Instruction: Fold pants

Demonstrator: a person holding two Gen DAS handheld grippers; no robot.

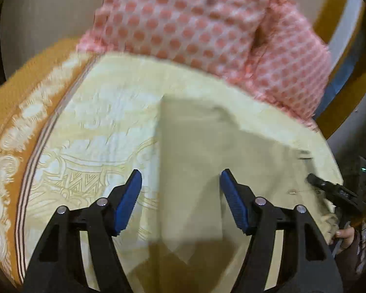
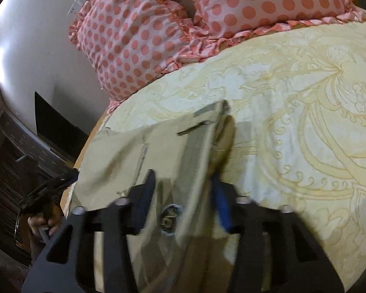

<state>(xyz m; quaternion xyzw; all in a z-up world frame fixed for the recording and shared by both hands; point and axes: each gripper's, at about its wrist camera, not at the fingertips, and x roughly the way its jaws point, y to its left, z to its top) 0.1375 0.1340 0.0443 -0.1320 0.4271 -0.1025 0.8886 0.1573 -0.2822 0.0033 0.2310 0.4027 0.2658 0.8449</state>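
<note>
Khaki pants [image 1: 195, 146] lie folded on a cream patterned bedspread [image 1: 105, 122]. My left gripper [image 1: 180, 180] is open above the pants' left edge, its blue pads apart, holding nothing. In the right wrist view the pants' waistband end [image 2: 158, 146] lies on the bedspread [image 2: 292, 122] with a metal button [image 2: 167, 219] showing. My right gripper [image 2: 183, 190] is open, its jaws apart over a raised fold of the khaki cloth that runs between them. The right gripper also shows at the right edge of the left wrist view [image 1: 329, 188].
Pink polka-dot pillows [image 1: 207, 24] [image 2: 158, 24] lie at the head of the bed. An orange border [image 1: 17, 122] runs along the bedspread's left side. A dark wooden cabinet [image 2: 24, 158] stands beside the bed. A hand [image 2: 41, 222] holds the other gripper's handle.
</note>
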